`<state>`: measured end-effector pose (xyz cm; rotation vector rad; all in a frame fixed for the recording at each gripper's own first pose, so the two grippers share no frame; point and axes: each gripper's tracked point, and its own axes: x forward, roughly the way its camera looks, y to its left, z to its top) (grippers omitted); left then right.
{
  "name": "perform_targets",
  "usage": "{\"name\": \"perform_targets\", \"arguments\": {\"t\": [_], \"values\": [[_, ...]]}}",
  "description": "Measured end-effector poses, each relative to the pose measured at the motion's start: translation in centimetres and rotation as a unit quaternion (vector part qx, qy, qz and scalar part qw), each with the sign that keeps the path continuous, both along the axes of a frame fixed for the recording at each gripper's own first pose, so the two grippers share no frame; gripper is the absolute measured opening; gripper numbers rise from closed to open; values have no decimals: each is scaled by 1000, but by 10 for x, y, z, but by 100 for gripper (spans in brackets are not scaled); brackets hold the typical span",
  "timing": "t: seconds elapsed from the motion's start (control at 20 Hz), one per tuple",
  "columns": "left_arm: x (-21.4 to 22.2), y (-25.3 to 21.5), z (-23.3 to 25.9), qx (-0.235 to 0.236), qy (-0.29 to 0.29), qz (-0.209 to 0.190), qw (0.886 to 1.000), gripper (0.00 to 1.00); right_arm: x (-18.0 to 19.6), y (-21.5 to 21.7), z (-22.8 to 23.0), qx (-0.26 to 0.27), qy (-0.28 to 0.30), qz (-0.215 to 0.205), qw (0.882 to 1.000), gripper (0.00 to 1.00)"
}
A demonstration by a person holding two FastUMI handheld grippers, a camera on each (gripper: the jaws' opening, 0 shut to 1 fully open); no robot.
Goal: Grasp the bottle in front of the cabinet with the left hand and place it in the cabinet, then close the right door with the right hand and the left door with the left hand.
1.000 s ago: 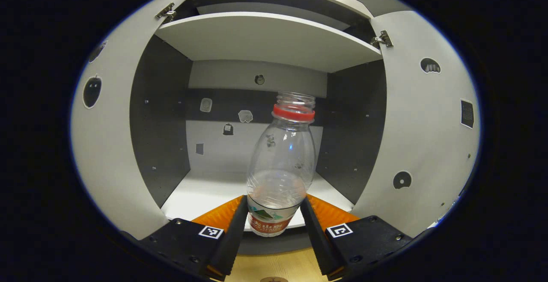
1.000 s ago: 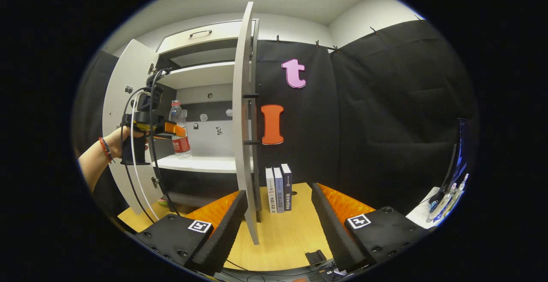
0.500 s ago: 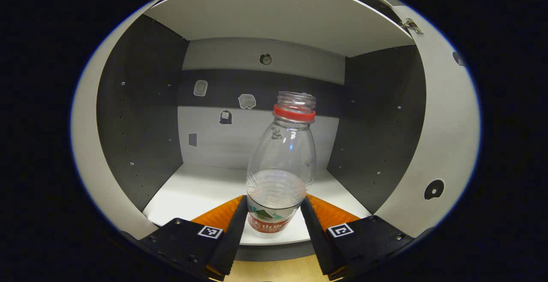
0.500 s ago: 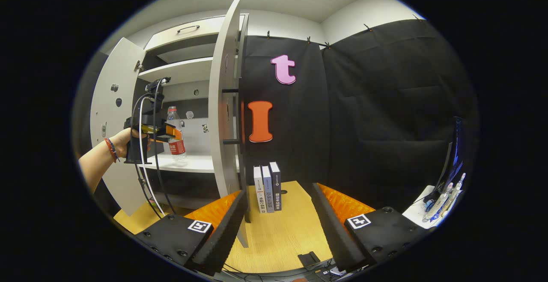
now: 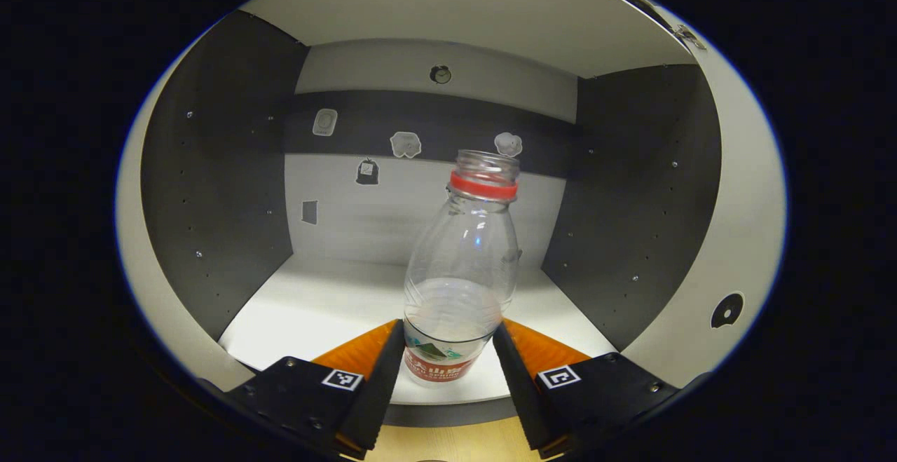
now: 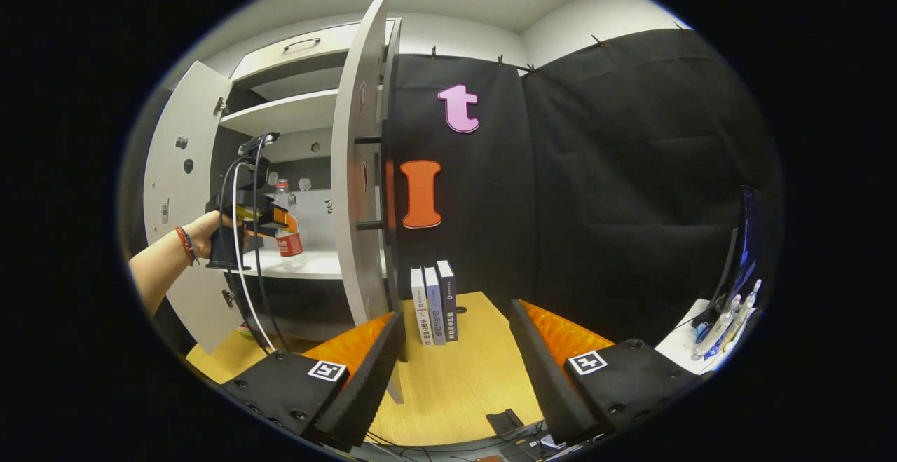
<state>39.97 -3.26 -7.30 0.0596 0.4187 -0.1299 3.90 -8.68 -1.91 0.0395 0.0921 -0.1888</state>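
Left gripper clamping the bottle low on its label, both fingers pressing its sides. Bottle standing almost upright, capless, red ring at the neck, hanging just above the front edge of the cabinet shelf, right of the shelf's middle; whether its base is touching the shelf cannot be told. Small stickers dotting the cabinet's back wall.

Right gripper hovering over the desk, jaws spread wide, gripping nothing. Right door standing open edge-on just beyond its left finger, left door swung wide at the cabinet's far side. A hand holding the left gripper at the shelf's front edge. Three books standing upright at the desk's back edge, just beside the right door.
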Motion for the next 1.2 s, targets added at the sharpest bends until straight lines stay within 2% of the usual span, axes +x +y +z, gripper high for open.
{"name": "perform_targets", "arguments": {"t": [0.2, 0.4, 0.55, 0.6, 0.75, 1.0, 1.2], "values": [[-1, 0, 0, 17, -1, 2, 1000, 78, -1, 1, -4, 4, 5, 1, 1000, 99], [-3, -1, 0, 11, -3, 2, 1000, 79, -6, 1, -4, 1, 7, 1, 1000, 99], [-8, 0, 4, 7, -8, 6, 1000, 88, -8, 2, -4, 2, 8, 2, 1000, 99], [-8, 1, 4, 7, -11, 8, 1000, 93, -9, 2, -2, 2, 7, 3, 1000, 99], [-12, 6, 11, 6, -24, 23, 999, 94, -12, 1, 1, 0, 4, 2, 1000, 99], [-43, 24, 41, 17, -65, 43, 997, 94, -15, -1, 6, -4, -1, -3, 1000, 99], [-79, 41, 69, 25, -96, 41, 994, 94, -13, 1, 10, -3, -3, 2, 1000, 99]]}}
